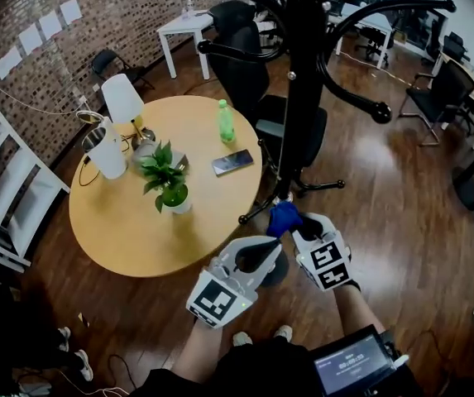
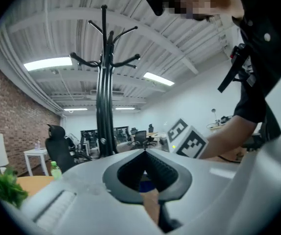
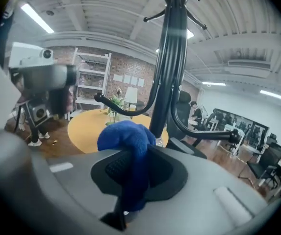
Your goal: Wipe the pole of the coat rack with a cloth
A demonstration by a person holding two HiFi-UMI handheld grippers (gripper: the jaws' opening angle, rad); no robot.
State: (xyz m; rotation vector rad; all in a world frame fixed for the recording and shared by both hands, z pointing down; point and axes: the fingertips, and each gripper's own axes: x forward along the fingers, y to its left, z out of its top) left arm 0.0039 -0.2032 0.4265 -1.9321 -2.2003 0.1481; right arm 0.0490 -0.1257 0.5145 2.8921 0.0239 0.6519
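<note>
Coat rack pole (image 3: 166,67), black tubing, stands behind the fuzzy blue cloth (image 3: 125,138) clamped by the right gripper (image 3: 133,155); only its own view shows the left gripper (image 2: 144,153) closed, empty.

One coat rack (image 1: 303,73), one cloth (image 1: 284,218), one table (image 1: 121,222), one bottle (image 1: 226,122), one phone (image 1: 232,162), one plant (image 1: 164,172), seemingly one lamp (image 1: 122,99).

Your head camera looks steeply down, the coat rack pole (image 1: 303,81) close ahead and both grippers low in frame. The left gripper (image 1: 257,259) camera sits right behind its fingers (image 2: 167,173), tilted upward, the pole well beyond the fingertips. The right gripper (image 1: 307,226) camera faces the pole just past its fingertips, the cloth (image 3: 125,141) between them crowding the foreground. All three views share the pole and the round table (image 1: 121,222).
</note>
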